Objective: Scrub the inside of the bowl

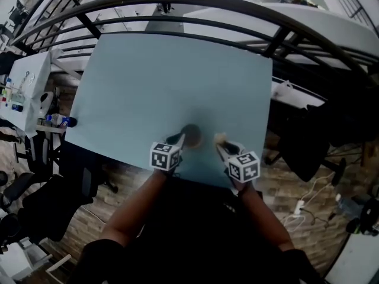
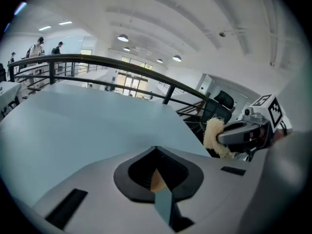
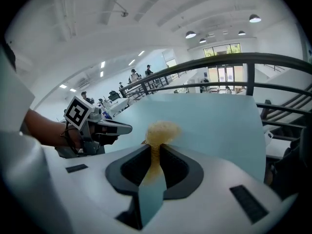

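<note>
In the head view a small dark round bowl (image 1: 192, 135) hangs over the near part of the pale blue table (image 1: 177, 81), right at the tips of my left gripper (image 1: 179, 138). In the left gripper view the left gripper (image 2: 156, 152) is shut, and a thin tan sliver of the bowl's rim (image 2: 157, 180) shows between the jaws; the bowl's body is hidden. My right gripper (image 3: 155, 147) is shut on a tan fibrous scrubber (image 3: 161, 130), whose tuft sticks out past the tips. The scrubber (image 1: 219, 138) is just right of the bowl and apart from it.
A black railing (image 1: 237, 7) curves behind the table's far edge. A side table with a bottle (image 1: 59, 120) stands at the left. Dark chairs (image 1: 308, 147) sit at the right, and cables (image 1: 308, 197) lie on the wooden floor.
</note>
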### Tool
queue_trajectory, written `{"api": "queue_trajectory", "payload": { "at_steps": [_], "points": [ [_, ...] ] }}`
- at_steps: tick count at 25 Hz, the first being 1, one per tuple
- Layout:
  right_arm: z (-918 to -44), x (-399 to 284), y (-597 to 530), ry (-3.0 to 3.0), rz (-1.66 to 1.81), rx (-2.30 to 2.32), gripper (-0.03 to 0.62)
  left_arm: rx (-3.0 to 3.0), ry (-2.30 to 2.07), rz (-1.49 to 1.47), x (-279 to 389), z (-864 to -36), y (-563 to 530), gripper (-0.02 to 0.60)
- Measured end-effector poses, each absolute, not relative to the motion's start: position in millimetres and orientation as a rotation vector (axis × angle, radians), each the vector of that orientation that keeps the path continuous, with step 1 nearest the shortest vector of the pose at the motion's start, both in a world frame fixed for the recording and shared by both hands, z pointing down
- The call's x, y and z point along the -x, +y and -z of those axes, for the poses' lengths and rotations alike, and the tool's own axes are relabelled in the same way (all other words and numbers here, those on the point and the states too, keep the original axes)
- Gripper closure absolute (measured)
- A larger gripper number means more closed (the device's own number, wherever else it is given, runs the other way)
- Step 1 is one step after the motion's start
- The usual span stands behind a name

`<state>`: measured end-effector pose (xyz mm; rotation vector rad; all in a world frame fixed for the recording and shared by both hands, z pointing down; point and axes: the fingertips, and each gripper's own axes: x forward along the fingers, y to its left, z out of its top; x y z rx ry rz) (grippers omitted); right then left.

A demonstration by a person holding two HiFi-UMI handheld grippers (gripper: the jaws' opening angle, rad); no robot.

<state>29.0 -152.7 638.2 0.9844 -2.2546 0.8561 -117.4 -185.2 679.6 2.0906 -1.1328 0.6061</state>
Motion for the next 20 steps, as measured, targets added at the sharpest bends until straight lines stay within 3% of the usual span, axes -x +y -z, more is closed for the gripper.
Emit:
{"api": "queue_trajectory", "payload": {
  "at_steps": [20],
  "points": [
    [-542, -2, -84, -2.442, -0.639, -1.061, 0.530, -2.376, -1.006, -0.351, 96, -549, -93, 0.584]
  ]
}}
